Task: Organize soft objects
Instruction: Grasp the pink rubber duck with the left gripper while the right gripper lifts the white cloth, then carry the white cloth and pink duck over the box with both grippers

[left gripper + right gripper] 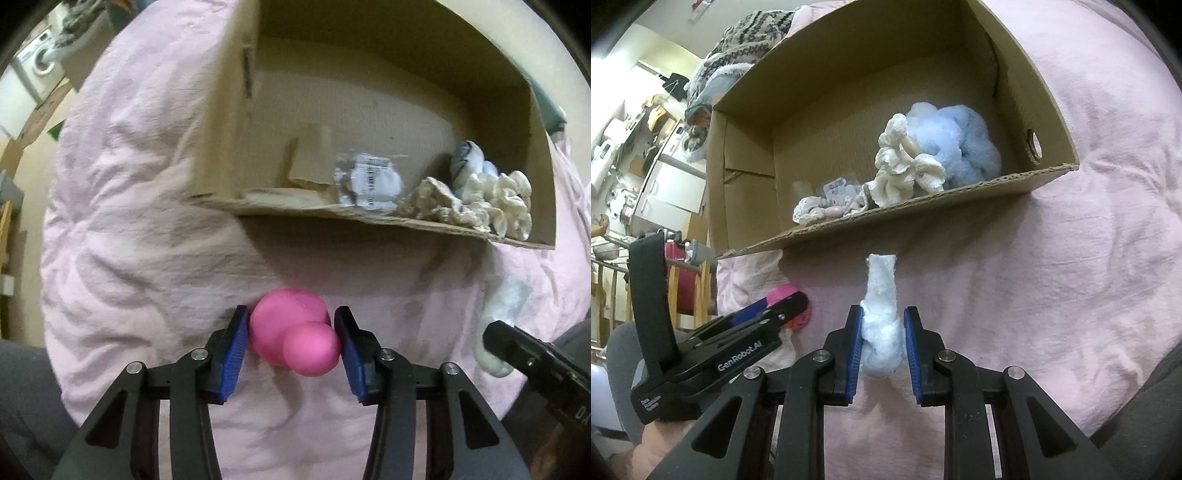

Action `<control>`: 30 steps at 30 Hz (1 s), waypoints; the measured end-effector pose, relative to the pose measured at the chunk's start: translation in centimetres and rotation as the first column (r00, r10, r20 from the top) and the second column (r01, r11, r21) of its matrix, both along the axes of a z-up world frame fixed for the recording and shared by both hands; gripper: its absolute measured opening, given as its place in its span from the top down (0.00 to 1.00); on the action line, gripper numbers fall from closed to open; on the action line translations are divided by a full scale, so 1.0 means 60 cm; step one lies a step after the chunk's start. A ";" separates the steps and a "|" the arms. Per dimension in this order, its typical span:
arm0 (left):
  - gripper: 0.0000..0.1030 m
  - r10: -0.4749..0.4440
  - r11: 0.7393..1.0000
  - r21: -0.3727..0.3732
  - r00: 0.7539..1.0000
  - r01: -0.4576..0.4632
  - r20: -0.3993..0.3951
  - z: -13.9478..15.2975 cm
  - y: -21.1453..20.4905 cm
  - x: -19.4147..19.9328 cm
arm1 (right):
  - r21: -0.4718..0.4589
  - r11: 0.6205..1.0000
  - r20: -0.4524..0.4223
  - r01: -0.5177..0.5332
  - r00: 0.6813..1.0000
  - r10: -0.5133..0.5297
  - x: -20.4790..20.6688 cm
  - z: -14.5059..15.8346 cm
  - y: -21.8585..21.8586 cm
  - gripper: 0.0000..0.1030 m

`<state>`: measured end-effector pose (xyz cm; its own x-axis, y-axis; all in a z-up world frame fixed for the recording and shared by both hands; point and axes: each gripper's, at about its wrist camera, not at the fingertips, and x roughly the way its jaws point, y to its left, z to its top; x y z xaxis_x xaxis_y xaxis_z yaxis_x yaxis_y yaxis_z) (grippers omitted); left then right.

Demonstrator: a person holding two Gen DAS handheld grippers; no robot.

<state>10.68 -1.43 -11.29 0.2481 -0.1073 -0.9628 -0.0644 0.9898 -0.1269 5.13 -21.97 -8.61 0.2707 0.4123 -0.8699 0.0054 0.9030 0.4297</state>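
My left gripper point(291, 338) is shut on a pink soft toy point(291, 332) made of two rounded lumps, low over the pink bedspread point(129, 221). My right gripper point(882, 343) is shut on a pale blue fluffy sock point(881, 317) whose cuff points toward the box. The open cardboard box point(923, 195) lies just beyond both grippers. Inside it are a cream ruffled scrunchie point(905, 170), a light blue fluffy item point(960, 147) and a small clear packet point(365, 181). The left gripper and pink toy point(798, 314) show at the left of the right wrist view.
The pink bedspread point(1089, 258) covers the whole surface around the box. A knitted garment pile point(746, 37) lies behind the box. A washing machine point(37, 62) and room furniture point(665, 184) stand off the bed's left side.
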 end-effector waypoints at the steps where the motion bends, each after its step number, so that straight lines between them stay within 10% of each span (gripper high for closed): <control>1: 0.58 0.011 1.000 -0.004 1.000 -0.011 -0.006 0.000 0.005 -0.001 | -0.001 1.000 0.000 -0.002 1.000 0.002 0.000 0.000 0.001 0.77; 16: 0.58 0.099 0.995 0.010 0.990 -0.101 0.098 0.072 0.048 -0.067 | -0.022 0.999 0.041 -0.026 0.999 0.027 -0.008 0.010 0.017 0.77; 30: 0.58 0.116 0.991 0.001 0.875 -0.131 0.469 0.232 0.067 -0.075 | 0.022 1.000 0.350 0.021 0.936 -0.027 -0.035 0.122 -0.003 0.77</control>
<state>6.19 2.57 2.64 0.6792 -0.0179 -0.7338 -0.1272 0.9817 -0.1417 3.02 -22.18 -1.31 0.5670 0.4162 -0.7109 -0.1264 0.8967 0.4242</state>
